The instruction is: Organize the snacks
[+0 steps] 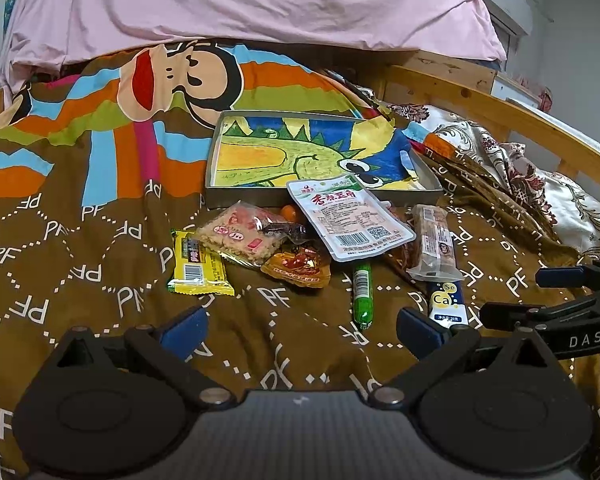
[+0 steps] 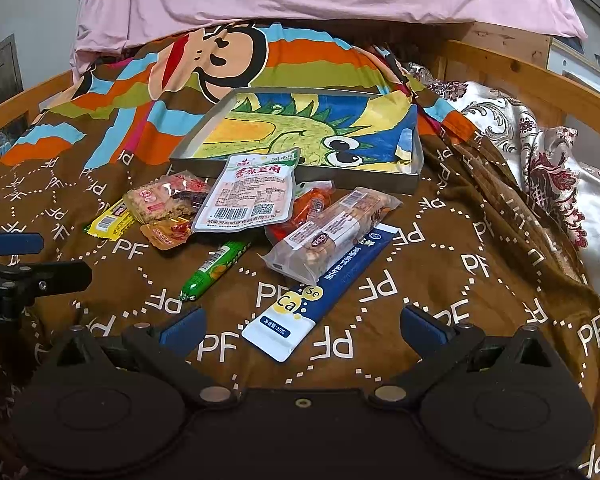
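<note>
The brown quilt (image 2: 440, 264) carries white "PF" letters all over, set among dotted diamond lines. The blue and white stick pack (image 2: 320, 296), nearest the quilt's near edge, reads "Se" and "Ca" in yellow bubbles, with "20" in a small blue label at its white end; its other characters are Chinese. The pale pouch (image 2: 246, 192) leaning on the near rim of the tray (image 2: 414, 178) bears red Chinese characters, a barcode and a QR code. The yellow packet (image 1: 198, 264) shows a barcode. In the left wrist view the right gripper (image 1: 520, 296) reads "DAS"; in the right wrist view the left gripper (image 2: 52, 258) shows ".AI".
</note>
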